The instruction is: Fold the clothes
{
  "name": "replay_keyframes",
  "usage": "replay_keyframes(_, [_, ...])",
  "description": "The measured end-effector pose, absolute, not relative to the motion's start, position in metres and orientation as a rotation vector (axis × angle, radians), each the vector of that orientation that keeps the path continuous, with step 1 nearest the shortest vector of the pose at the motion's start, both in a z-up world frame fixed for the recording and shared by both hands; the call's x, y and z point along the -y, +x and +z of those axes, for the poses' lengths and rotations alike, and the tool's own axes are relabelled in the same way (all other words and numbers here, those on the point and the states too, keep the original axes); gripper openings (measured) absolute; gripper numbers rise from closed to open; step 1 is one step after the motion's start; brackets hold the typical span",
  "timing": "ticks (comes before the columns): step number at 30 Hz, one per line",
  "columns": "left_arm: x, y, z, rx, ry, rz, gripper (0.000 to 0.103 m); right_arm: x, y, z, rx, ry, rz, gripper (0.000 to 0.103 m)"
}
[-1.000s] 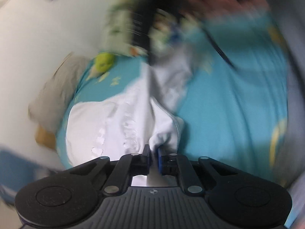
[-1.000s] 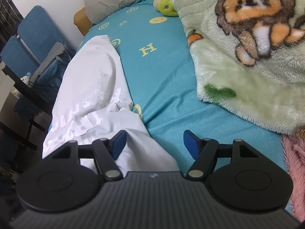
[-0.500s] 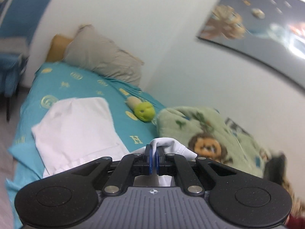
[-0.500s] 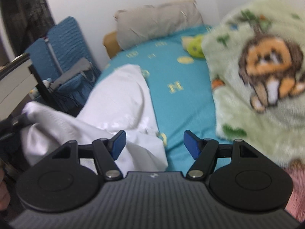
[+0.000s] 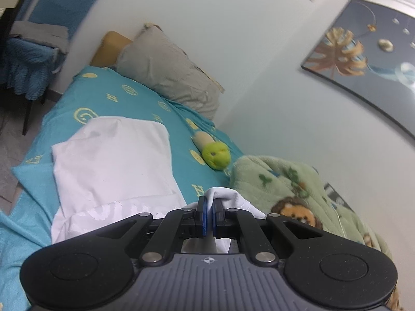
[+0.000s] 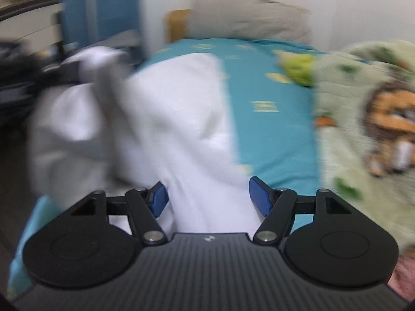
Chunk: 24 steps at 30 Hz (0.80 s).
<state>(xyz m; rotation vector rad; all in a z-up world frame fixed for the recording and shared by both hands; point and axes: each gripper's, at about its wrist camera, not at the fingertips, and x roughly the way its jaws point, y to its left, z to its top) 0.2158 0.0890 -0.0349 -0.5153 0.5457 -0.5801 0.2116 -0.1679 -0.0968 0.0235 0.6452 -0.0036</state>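
Observation:
A white garment with a cracked white print lies partly folded on the teal bedsheet. My left gripper is shut on a bunched edge of this garment, held above the bed. In the blurred right wrist view the white garment spreads over the sheet and runs between the fingers of my right gripper, which is open. One part of the cloth is lifted at the left.
A grey pillow lies at the head of the bed by the wall. A green plush toy sits beside a green lion-print blanket. Blue chairs stand left of the bed. A framed picture hangs on the wall.
My left gripper has lifted and swung up with the garment edge, from looking down at the bed to looking toward the pillow. The right gripper has tilted up and moves, blurring its view.

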Motion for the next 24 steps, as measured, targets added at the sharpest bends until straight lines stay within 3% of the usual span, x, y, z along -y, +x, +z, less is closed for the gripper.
replay_keyframes(7, [-0.09, 0.208, -0.03, -0.531, -0.573, -0.63, 0.004, 0.215, 0.183, -0.061, -0.462, 0.129, -0.206, 0.069])
replay_keyframes(14, [-0.091, 0.192, -0.023, -0.477, -0.585, -0.612, 0.004, 0.226, 0.209, -0.106, -0.775, 0.196, -0.211, 0.067])
replay_keyframes(15, [-0.094, 0.192, -0.023, -0.477, -0.594, -0.599, 0.004, 0.229, 0.21, -0.112, -0.811, 0.232, -0.204, 0.062])
replay_keyframes(18, [-0.098, 0.197, -0.027, -0.515, -0.585, -0.562, 0.004, 0.233, 0.197, -0.095, -0.682, 0.348, -0.135, 0.023])
replay_keyframes(19, [-0.099, 0.199, -0.028, -0.532, -0.579, -0.55, 0.004, 0.229, 0.193, -0.084, -0.615, 0.335, -0.108, 0.016])
replay_keyframes(23, [-0.102, 0.208, -0.035, -0.599, -0.552, -0.5, 0.005, 0.217, 0.181, -0.055, -0.458, 0.326, 0.026, 0.012])
replay_keyframes(24, [-0.102, 0.21, -0.037, -0.618, -0.54, -0.486, 0.01, 0.215, 0.181, -0.054, -0.461, 0.334, 0.043, 0.012])
